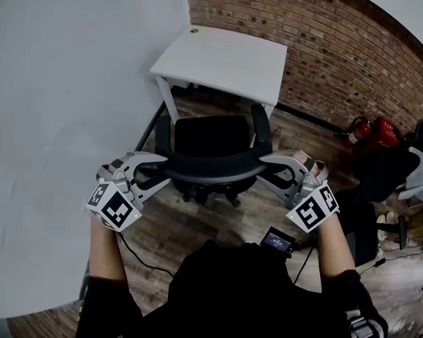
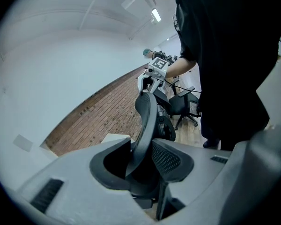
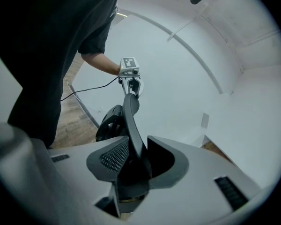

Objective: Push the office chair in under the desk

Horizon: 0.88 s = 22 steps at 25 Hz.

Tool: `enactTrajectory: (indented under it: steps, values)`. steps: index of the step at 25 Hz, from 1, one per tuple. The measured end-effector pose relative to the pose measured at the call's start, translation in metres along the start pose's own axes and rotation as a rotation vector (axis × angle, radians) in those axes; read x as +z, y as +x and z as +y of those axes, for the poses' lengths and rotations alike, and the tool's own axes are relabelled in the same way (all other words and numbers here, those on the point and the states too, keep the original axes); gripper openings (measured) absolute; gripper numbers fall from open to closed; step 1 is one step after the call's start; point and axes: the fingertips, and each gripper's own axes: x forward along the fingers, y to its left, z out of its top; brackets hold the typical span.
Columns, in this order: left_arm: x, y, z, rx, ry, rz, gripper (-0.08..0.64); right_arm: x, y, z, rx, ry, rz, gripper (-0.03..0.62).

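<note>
Office chair [image 1: 213, 136] stands on wood floor [image 1: 170, 225] just in front of white desk [image 1: 224, 56], facing it. The seat lies outside the desk's near edge, and the armrest tips come close to that edge. Desk sits in the corner between brick wall [image 1: 324, 51] and white wall [image 1: 53, 118]. Left gripper [image 1: 161, 170] is at the left end of the curved backrest [image 1: 211, 166], with its jaws closed onto the rim. In the left gripper view the rim runs between the jaws of left gripper [image 2: 143, 156] and against the meshed pad. Right gripper [image 1: 264, 170] is at the opposite end, likewise clamped on the rim, which the right gripper view shows between its jaws [image 3: 133, 156]. Both grippers are about level with each other, one at each side of the chair.
</note>
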Motion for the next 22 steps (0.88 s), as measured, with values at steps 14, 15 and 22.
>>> enactTrajectory:
  steps: [14, 15, 22]
  values:
    - [-0.053, -0.011, 0.049, -0.051, 0.053, -0.046, 0.147, 0.012, 0.054, -0.021, -0.031, 0.054, 0.016, 0.126]
    - [-0.056, -0.012, 0.052, -0.057, 0.049, -0.051, 0.147, 0.013, 0.057, -0.023, -0.029, 0.055, 0.015, 0.126]
    - [-0.079, -0.017, 0.080, -0.054, 0.034, -0.070, 0.149, 0.017, 0.088, -0.035, -0.011, 0.062, -0.003, 0.126]
